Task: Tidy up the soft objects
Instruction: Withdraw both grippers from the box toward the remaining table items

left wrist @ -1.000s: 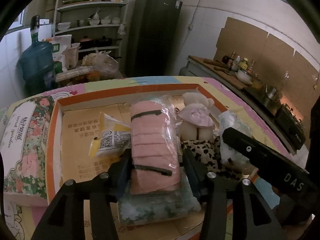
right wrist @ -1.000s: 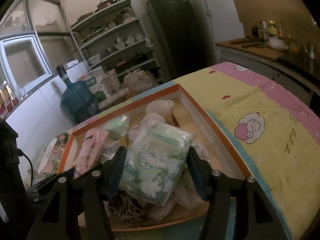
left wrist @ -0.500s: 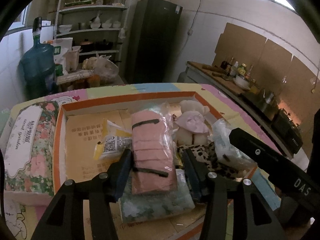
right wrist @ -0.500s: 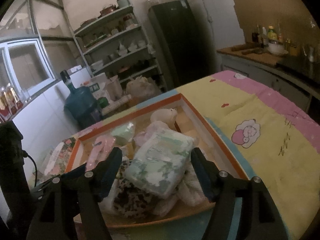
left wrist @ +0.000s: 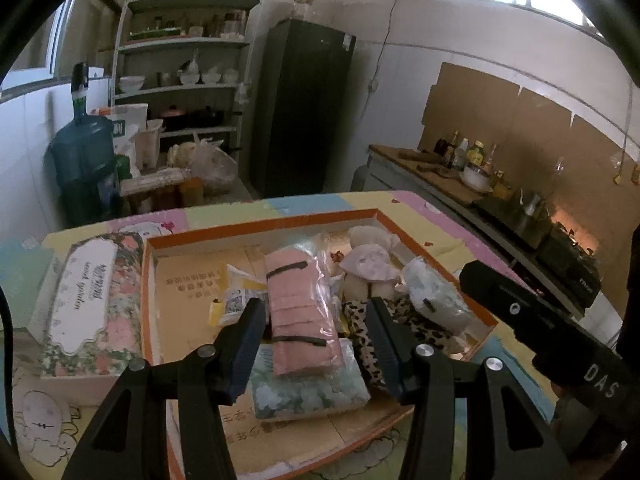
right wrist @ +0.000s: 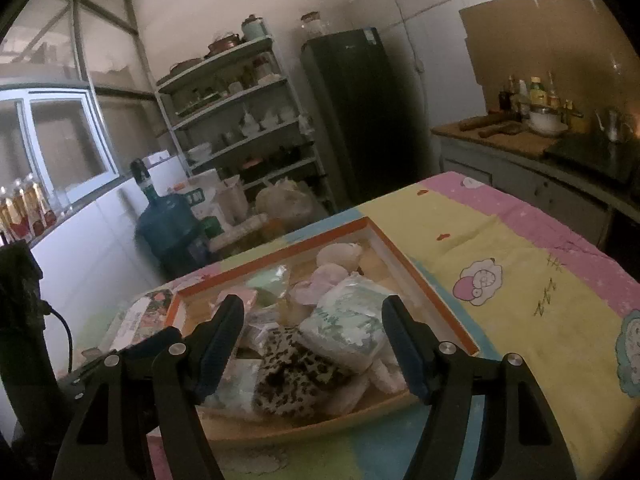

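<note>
Left wrist view: the left tool [left wrist: 316, 344] hangs released above the orange-rimmed box [left wrist: 256, 226], its pads either side of, but clear of, the pink bagged roll [left wrist: 300, 312] lying on a floral tissue pack [left wrist: 308, 390]. Right wrist view: the right tool [right wrist: 314, 344] is spread wide and empty above a green-white tissue pack [right wrist: 348, 324] resting on leopard-print cloth [right wrist: 296, 368] in that box.

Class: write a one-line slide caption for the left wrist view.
Open left gripper hovers above a pink pack in an orange-rimmed box.
</note>
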Demonstrator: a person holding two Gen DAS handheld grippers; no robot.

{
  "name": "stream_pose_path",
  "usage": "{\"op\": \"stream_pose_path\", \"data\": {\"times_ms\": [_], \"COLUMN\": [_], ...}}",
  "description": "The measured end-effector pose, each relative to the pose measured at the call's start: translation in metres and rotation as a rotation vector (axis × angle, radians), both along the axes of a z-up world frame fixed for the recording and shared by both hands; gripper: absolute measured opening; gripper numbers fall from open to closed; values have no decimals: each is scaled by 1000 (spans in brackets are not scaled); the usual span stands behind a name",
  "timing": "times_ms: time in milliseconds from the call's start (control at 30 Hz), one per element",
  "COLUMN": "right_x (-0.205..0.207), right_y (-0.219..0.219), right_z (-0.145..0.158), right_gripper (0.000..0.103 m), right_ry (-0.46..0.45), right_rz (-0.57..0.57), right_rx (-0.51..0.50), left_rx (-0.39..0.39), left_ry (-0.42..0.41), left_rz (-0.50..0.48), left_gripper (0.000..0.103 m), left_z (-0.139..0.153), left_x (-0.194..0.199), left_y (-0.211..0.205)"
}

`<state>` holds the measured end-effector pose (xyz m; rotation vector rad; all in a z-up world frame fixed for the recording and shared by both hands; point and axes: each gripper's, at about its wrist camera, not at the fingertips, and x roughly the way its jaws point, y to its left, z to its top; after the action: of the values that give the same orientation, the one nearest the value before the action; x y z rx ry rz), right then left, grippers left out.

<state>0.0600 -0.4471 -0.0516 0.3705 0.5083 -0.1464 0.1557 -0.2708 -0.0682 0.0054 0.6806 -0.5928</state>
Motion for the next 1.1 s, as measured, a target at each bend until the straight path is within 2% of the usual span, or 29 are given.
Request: {"op": "stream_pose_path", "data": {"times_ms": [600,1100], "right_x": [-30,-54], "right_y": [28,67], "right_z": [25,36], "right_gripper": [73,73], "right_ry": [-56,-79], "right_rz": [7,47], "right_rx": [-23,-52], "left_rx": [-23,-19], "left_ry": [-90,-136], "left_rz": [21,80], "left_gripper": [52,52], "left_z": [37,50], "left_x": [-38,-62], "left_y": [33,69]}}
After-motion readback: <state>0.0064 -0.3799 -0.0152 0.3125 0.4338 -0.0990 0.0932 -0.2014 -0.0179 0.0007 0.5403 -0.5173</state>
